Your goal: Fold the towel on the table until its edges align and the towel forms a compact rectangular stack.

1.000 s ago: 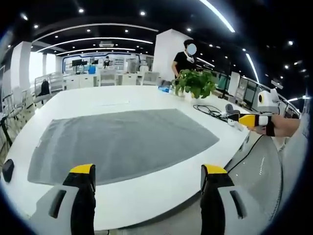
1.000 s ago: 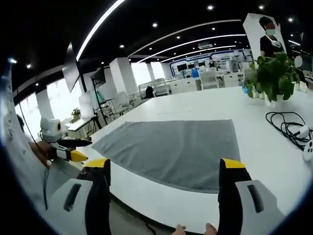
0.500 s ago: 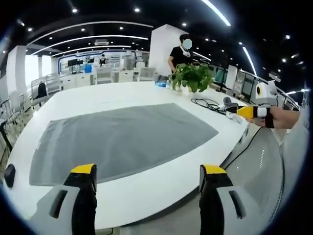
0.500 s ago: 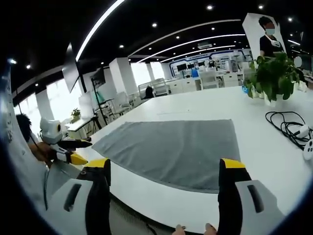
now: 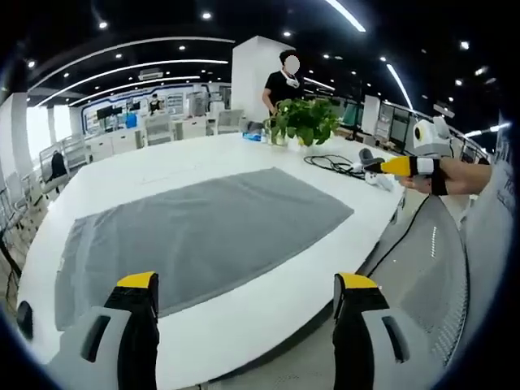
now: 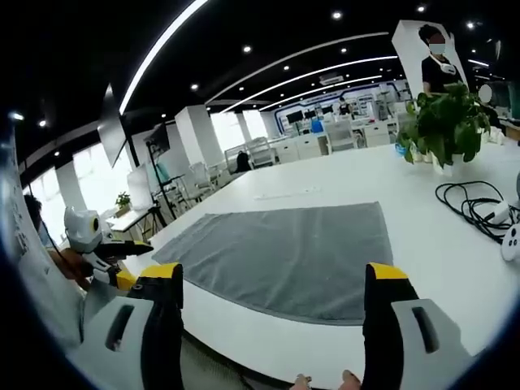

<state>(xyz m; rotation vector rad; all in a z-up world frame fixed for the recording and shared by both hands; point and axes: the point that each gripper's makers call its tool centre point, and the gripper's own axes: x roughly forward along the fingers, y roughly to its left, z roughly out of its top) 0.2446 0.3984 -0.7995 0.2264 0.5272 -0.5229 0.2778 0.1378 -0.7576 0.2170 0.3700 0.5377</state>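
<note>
Large white table point(image 5: 244, 301) point(image 6: 455, 268), wide and rounded at the near edge; spread flat on it the grey towel point(image 5: 203, 231) point(image 6: 292, 260), unfolded, one single layer, lying well inside the table edge on all visible sides, with a strip of bare white surface between its near hem and both grippers.

Behind the towel, at the far side, a potted green plant point(image 5: 302, 123) point(image 6: 443, 122); beside it, standing behind the table, a person in a black shirt point(image 5: 282, 81) point(image 6: 439, 69); near the plant, black coiled cables point(image 5: 331, 162) point(image 6: 471, 207) resting on the table, apart from the towel.

Left gripper point(image 5: 248, 301) held off the near table edge, yellow-tipped jaws spread wide apart, nothing between them; seen also in the right gripper view point(image 6: 122, 262), far at the left, held in a hand.

Right gripper point(image 6: 275, 288) likewise before the table edge, jaws spread wide, gripping nothing; seen also in the left gripper view point(image 5: 390, 166) at the right, held in a hand point(image 5: 422, 183) beyond the towel corner, not touching the cloth.
</note>
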